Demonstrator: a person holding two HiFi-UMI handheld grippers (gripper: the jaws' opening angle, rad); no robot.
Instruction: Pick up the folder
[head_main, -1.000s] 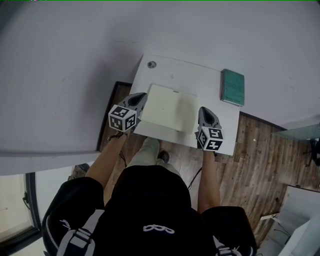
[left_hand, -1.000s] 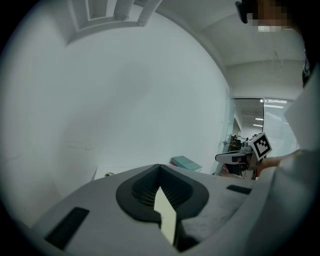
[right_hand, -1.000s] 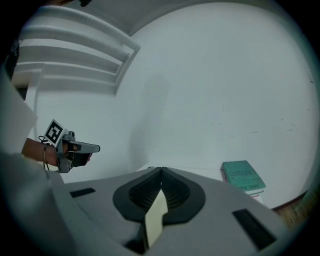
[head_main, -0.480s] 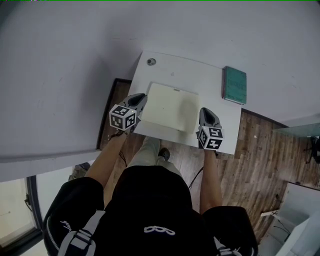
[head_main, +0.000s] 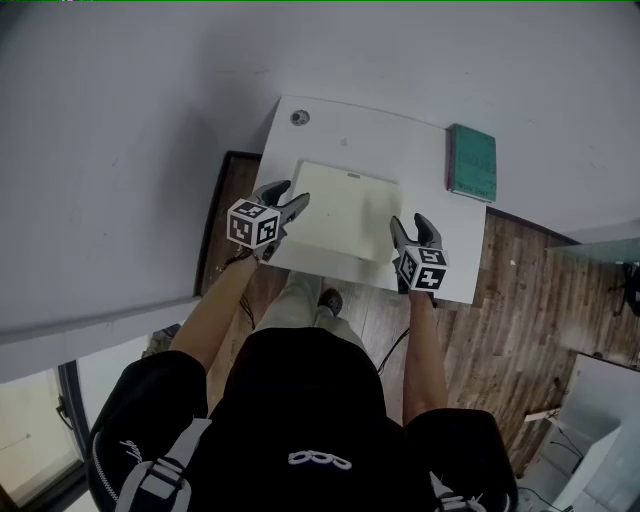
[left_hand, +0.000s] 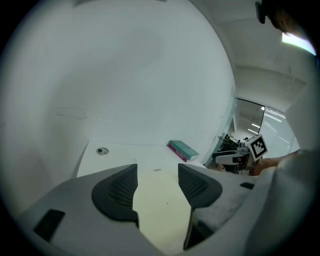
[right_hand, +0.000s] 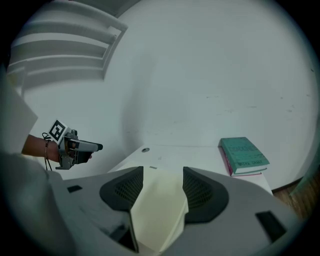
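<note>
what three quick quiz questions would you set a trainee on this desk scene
1. True or false: the left gripper is clamped on the folder.
2. Which thing lies at the table far right corner? A) green book B) mug C) stapler
3. Fill in: the right gripper is by the folder's ____ edge.
Key: 1 false, both grippers' jaws have just been opening, pads off the folder seen in their gaps; 2 A; 3 right.

Pale cream folder (head_main: 340, 208), closed and flat on the white desk (head_main: 420, 150), near its front edge.
</note>
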